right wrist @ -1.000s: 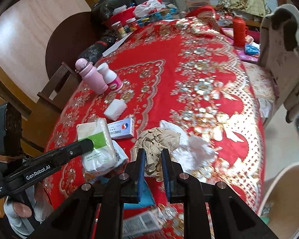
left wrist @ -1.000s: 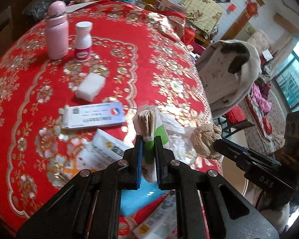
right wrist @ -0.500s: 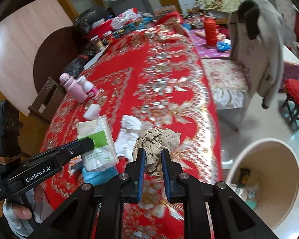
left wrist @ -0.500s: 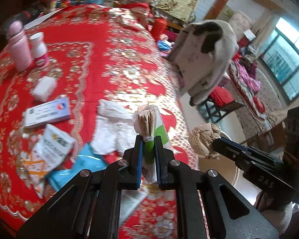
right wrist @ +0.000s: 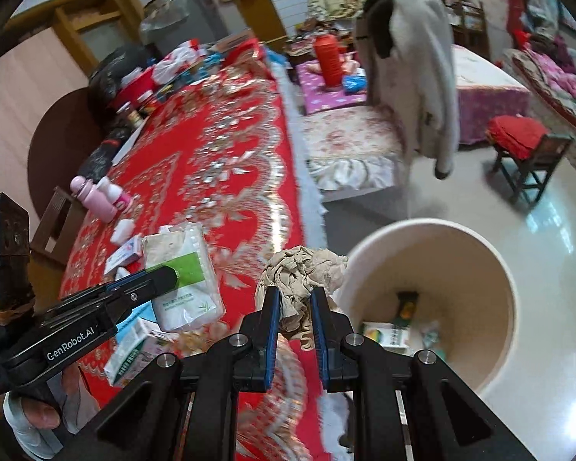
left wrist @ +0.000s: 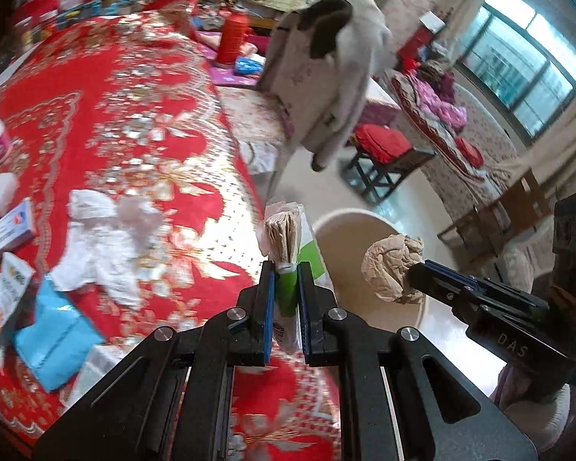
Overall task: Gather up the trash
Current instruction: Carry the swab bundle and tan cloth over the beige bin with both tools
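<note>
While a round beige bin (right wrist: 491, 269) at lower right of the right wrist view holds small packets (right wrist: 388, 335), a crumpled brown paper wad (right wrist: 301, 272) is clamped by the right gripper (right wrist: 292, 309) beside its rim; a green-and-white tissue pack (left wrist: 286, 247) is pinched by the left gripper (left wrist: 286, 292) over the red, gold-patterned tablecloth (left wrist: 142, 88)

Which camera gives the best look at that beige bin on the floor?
The right wrist view: the bin shows its whole round mouth, with packets lying at the bottom. In the left wrist view only part of the rim shows, behind the tissue pack and crumpled paper.
</note>
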The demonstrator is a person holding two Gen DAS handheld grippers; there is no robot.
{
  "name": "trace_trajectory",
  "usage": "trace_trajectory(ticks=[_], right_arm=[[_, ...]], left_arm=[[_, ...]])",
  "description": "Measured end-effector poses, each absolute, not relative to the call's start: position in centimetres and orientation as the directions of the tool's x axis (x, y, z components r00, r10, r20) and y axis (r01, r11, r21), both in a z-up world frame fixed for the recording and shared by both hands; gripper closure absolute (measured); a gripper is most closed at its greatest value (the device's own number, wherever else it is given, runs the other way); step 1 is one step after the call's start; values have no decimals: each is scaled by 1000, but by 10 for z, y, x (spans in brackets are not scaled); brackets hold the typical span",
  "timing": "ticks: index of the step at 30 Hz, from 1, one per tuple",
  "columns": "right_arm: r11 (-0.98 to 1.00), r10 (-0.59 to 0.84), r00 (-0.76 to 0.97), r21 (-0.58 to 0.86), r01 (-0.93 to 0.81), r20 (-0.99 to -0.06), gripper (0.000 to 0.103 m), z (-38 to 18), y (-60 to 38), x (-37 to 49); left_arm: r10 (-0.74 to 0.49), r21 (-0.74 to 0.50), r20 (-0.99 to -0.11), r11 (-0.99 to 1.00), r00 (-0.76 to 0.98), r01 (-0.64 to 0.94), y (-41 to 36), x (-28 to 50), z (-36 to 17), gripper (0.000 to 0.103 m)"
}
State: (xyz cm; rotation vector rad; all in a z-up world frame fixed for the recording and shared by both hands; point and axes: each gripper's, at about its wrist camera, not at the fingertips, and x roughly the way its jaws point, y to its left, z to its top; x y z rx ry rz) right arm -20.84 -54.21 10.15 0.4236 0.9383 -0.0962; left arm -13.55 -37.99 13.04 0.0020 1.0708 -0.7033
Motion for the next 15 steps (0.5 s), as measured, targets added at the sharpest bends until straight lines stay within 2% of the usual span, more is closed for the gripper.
trace_trajectory(ticks=[15], right_arm=[[861, 36, 555, 308, 405, -831, 87, 80, -607, -260]], left_arm=[[-518, -310, -833, 727, 194, 613, -457, -162, 103, 95]])
